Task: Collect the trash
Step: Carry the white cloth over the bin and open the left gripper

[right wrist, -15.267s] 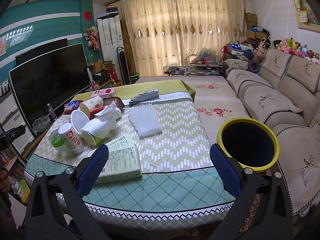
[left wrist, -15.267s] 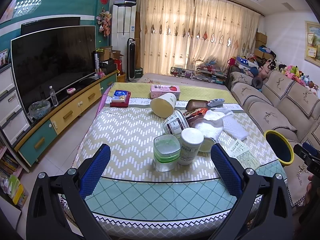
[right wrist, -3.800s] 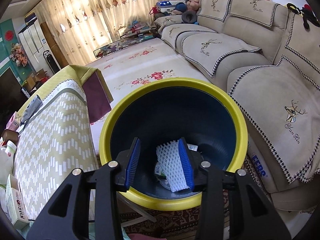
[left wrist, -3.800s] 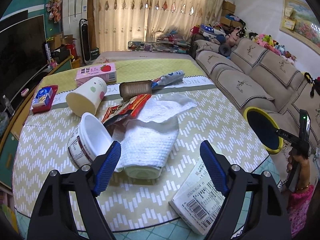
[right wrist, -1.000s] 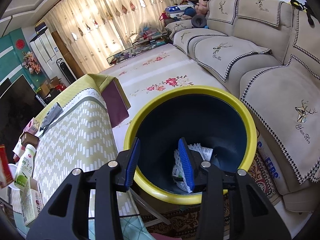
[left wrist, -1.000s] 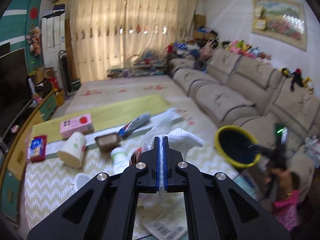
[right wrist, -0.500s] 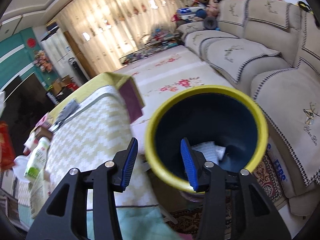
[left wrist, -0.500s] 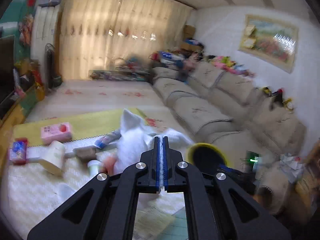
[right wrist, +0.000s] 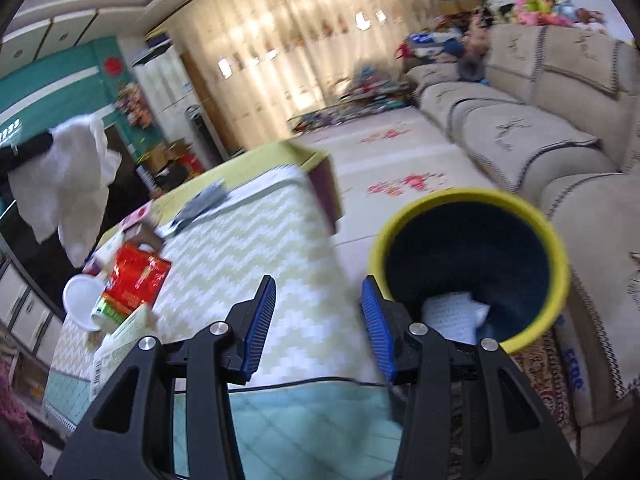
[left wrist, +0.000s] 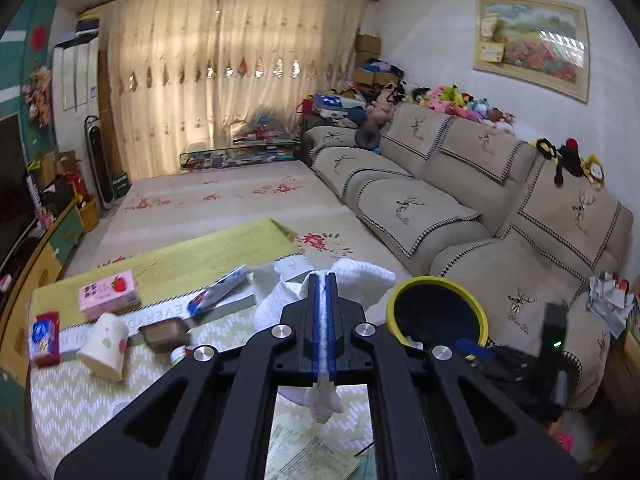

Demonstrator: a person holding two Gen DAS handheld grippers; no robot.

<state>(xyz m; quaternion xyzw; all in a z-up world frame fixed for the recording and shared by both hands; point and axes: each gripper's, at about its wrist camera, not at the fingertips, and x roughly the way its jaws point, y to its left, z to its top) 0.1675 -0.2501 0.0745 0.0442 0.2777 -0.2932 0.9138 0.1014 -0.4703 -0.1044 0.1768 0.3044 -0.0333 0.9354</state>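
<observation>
My left gripper (left wrist: 323,280) is shut on a wad of white paper towel (left wrist: 360,276) and holds it in the air above the table, left of the yellow-rimmed dark bin (left wrist: 436,314). The towel also shows hanging at the far left of the right wrist view (right wrist: 68,184). My right gripper (right wrist: 318,316) is open and empty, over the table's near right corner, beside the bin (right wrist: 472,264). White trash (right wrist: 452,316) lies inside the bin.
On the table (right wrist: 256,248) lie a red snack bag (right wrist: 136,276), a paper cup (left wrist: 106,344), a pink carton (left wrist: 108,292), a tube (left wrist: 218,292), a brown tray (left wrist: 164,334) and a printed box (right wrist: 120,344). A beige sofa (left wrist: 460,200) runs along the right.
My left gripper has carried the paper towel further right, toward the bin. My right gripper has swung left from over the bin to the table corner and opened a little wider.
</observation>
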